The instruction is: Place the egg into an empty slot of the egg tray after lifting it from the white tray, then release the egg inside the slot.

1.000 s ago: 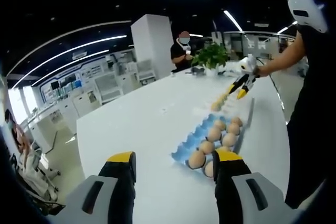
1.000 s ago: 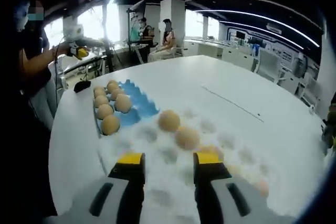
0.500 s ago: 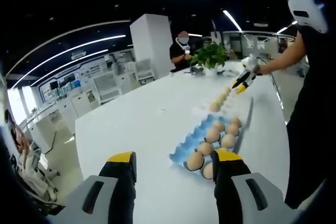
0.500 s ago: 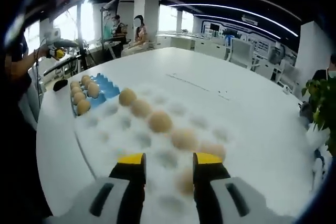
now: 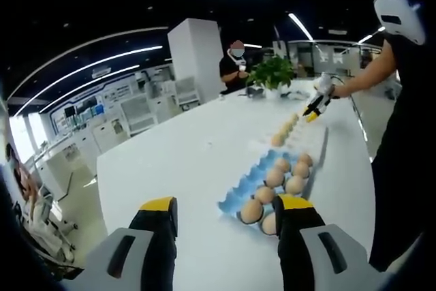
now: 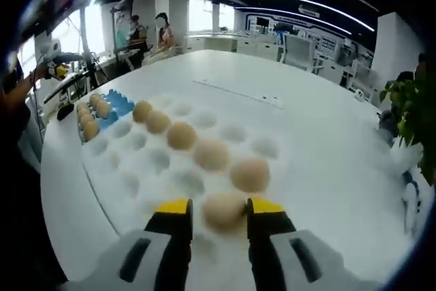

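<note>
The blue egg tray (image 5: 240, 194) lies just ahead of my left gripper (image 5: 226, 206), with several brown eggs (image 5: 275, 178) in its slots. That gripper is open, with nothing between its jaws. Beyond it stretches the white tray (image 5: 262, 144), and my right gripper (image 5: 314, 107) hovers over its far end. In the right gripper view, my right gripper (image 6: 219, 208) is open low over the white tray (image 6: 129, 183). One egg (image 6: 224, 210) sits between its yellow tips. Several more eggs (image 6: 212, 154) run diagonally toward the blue egg tray (image 6: 121, 101).
All of this rests on a large white table (image 5: 184, 168). A potted plant (image 5: 274, 71) stands at its far end, with a person (image 5: 236, 65) behind it. The person holding the grippers stands along the table's right edge (image 5: 402, 141). A plant (image 6: 409, 110) also borders the right gripper view.
My right gripper has travelled along the white tray and dropped lower, so an egg now lies between its tips. The left gripper has hardly moved.
</note>
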`<action>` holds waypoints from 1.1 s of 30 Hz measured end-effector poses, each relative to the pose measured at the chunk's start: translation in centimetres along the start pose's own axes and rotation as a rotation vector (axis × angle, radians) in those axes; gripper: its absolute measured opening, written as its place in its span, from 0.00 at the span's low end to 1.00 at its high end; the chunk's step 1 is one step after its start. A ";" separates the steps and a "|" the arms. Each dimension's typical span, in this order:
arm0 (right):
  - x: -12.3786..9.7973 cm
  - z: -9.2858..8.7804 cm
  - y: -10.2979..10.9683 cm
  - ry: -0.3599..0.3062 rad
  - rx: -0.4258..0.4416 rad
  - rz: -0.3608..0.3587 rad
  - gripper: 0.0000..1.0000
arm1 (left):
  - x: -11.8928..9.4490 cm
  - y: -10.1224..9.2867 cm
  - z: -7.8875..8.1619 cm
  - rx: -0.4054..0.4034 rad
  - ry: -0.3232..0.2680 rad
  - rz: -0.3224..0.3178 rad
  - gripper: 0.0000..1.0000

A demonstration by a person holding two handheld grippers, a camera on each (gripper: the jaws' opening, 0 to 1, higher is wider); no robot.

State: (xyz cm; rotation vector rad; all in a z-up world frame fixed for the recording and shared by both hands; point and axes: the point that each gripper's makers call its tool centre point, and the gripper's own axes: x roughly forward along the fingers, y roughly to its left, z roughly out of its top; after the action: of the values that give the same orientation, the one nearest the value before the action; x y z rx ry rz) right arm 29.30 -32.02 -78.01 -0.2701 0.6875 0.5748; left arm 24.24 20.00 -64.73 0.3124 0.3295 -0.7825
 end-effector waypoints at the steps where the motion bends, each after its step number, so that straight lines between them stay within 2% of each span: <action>1: 0.1 0.0 -0.3 0.002 0.006 -0.012 0.27 | 0.0 0.0 0.0 0.001 0.000 0.000 0.58; 2: 0.2 -0.3 -0.6 0.021 0.013 -0.019 0.27 | -0.1 0.0 0.0 0.002 0.000 -0.001 0.58; 3: 0.2 -0.5 -0.3 0.027 0.084 -0.012 0.27 | -0.1 0.0 0.0 0.003 0.003 0.000 0.58; 5: 0.1 -0.5 -0.4 0.028 0.073 -0.003 0.27 | -0.2 0.0 0.0 0.003 0.001 0.001 0.58; 7: 0.2 -0.5 -0.1 0.047 0.020 0.006 0.27 | -0.2 0.0 0.0 0.004 0.002 0.002 0.57; 9: 0.3 -0.4 0.2 0.066 0.021 0.008 0.27 | -0.2 0.0 0.0 0.005 0.005 0.001 0.56; 11: 0.4 -0.3 0.6 0.094 -0.040 0.032 0.27 | -0.2 0.0 0.0 0.006 0.006 -0.002 0.56; 17: 0.8 -0.3 0.9 0.200 -0.034 0.087 0.28 | -0.3 0.1 0.2 0.014 0.008 0.002 0.55; 18: 0.9 -0.3 0.9 0.229 -0.055 0.094 0.28 | -0.3 0.1 0.2 0.017 0.008 0.001 0.55; 21: 1.1 -0.2 1.1 0.257 -0.129 0.127 0.28 | -0.3 0.1 0.3 0.016 0.002 0.005 0.55; 22: 1.2 -0.2 1.0 0.259 -0.102 0.121 0.28 | -0.3 0.2 0.4 0.017 0.002 0.008 0.55; 28: 1.2 -0.3 0.9 0.300 -0.086 0.133 0.28 | -0.4 0.2 0.4 0.016 -0.004 0.012 0.55; 33: 1.1 -0.4 0.9 0.303 -0.034 0.116 0.27 | -0.3 0.2 0.4 0.013 -0.008 0.016 0.54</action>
State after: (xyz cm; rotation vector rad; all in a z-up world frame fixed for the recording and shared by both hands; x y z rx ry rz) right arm 29.26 -31.02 -79.11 -0.3551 0.9914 0.6638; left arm 24.22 20.21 -64.23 0.3239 0.3141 -0.7706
